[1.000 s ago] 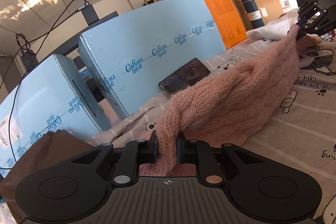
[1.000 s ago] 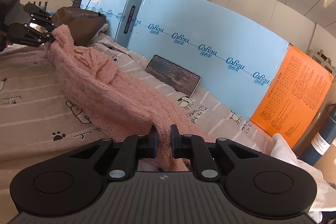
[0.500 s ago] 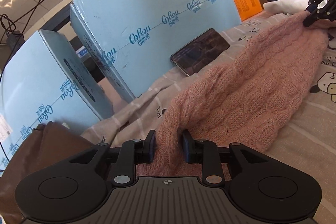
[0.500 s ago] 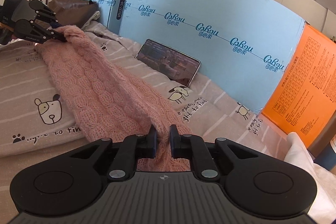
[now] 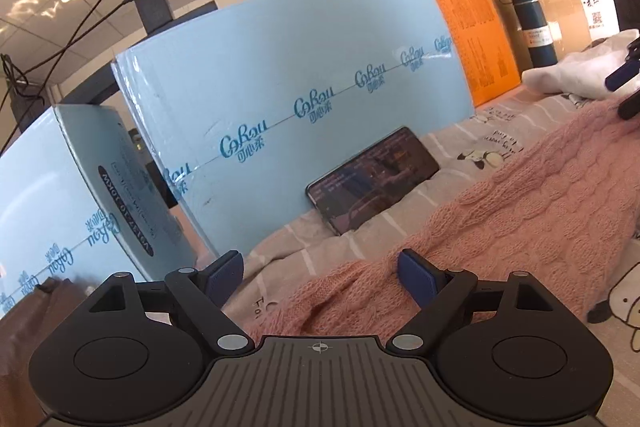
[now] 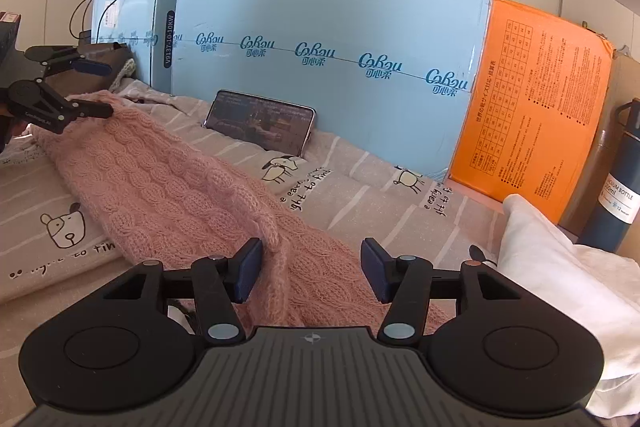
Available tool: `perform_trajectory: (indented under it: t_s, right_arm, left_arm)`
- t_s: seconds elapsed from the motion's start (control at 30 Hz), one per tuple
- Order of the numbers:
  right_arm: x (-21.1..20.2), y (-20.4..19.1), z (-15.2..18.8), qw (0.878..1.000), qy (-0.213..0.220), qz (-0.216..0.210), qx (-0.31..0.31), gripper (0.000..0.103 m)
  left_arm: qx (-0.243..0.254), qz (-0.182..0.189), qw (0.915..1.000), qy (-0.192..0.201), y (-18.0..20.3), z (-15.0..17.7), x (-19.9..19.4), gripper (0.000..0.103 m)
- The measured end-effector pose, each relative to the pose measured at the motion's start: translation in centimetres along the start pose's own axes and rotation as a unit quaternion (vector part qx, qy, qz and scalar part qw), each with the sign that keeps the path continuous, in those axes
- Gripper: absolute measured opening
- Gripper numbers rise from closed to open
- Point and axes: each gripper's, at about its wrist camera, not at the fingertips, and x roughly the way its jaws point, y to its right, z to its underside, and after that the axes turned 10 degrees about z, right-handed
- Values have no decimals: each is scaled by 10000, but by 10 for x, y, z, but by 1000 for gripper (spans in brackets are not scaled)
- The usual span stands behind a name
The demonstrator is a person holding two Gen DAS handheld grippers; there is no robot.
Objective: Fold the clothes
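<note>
A pink cable-knit sweater (image 5: 520,211) lies folded in a long band on the cartoon-print sheet (image 5: 472,147); it also shows in the right wrist view (image 6: 160,187). My left gripper (image 5: 320,277) is open just above the sweater's left end. My right gripper (image 6: 312,269) is open just above the sweater's right end. Each gripper shows in the other's view, the left gripper (image 6: 86,89) at the far left and the right gripper (image 5: 626,91) at the far right, both with jaws apart and holding nothing.
Light blue boxes (image 6: 320,47) and an orange box (image 6: 532,107) stand along the back. A phone (image 6: 260,123) leans on the blue box. A white cloth (image 6: 560,267) and a dark blue bottle (image 6: 616,187) are at the right. A brown garment (image 5: 24,311) lies at the left.
Both grippers have lowered the sweater onto the sheet, opened and let it go. The sweater now lies flat instead of hanging between them.
</note>
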Motion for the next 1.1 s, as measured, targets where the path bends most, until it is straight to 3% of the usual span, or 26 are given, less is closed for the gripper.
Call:
perform_trajectory:
  t_s: [0.07, 0.17, 0.27, 0.37, 0.43, 0.5, 0.57, 0.63, 0.7, 0.77, 0.8, 0.87, 1.1]
  right_arm:
    - [-4, 7, 3, 9996, 0, 265, 111, 55]
    - [-14, 19, 9, 9951, 136, 552, 812, 55]
    - [-24, 31, 15, 9846, 273, 837, 1508, 65]
    - [-33, 42, 22, 9692, 380, 1080, 2182, 74]
    - [-34, 37, 28, 9643, 197, 968, 2459, 75]
    - [-34, 23, 28, 9647, -45, 1299, 2290, 75]
    - [-32, 15, 26, 9643, -232, 1429, 2216, 75]
    - [-26, 14, 27, 9614, -409, 1416, 2321, 74]
    - [-18, 13, 27, 9583, -607, 1592, 2295, 67]
    - [-14, 11, 26, 9571, -715, 1778, 2171, 40]
    - [-13, 10, 25, 9576, -732, 1844, 2087, 36]
    - [-13, 6, 20, 9605, -683, 1974, 1840, 7]
    - [-31, 5, -19, 9648, 101, 2103, 1576, 4]
  left_arm:
    - [-87, -159, 9998, -122, -1, 4, 7, 88]
    - [-278, -254, 9992, -129, -3, 5, 6, 88]
    - [-832, -520, 9951, 152, -9, 4, -15, 89]
    - [-1807, -518, 9814, 398, -24, 11, -37, 89]
    - [-2546, -370, 9649, 531, -35, 18, -50, 90]
    - [-3054, -114, 9503, 602, -42, 27, -57, 92]
    - [-3187, -35, 9457, 643, -41, 34, -60, 93]
    - [-3159, -80, 9472, 537, -38, 36, -58, 94]
    - [-3108, -33, 9491, 506, -34, 36, -56, 94]
    - [-3044, 28, 9512, 501, -31, 36, -56, 94]
    - [-3019, 63, 9520, 491, -29, 37, -55, 94]
    - [-2992, 125, 9532, 427, -26, 37, -52, 94]
    - [-2718, 286, 9614, 320, -15, 36, -47, 94]
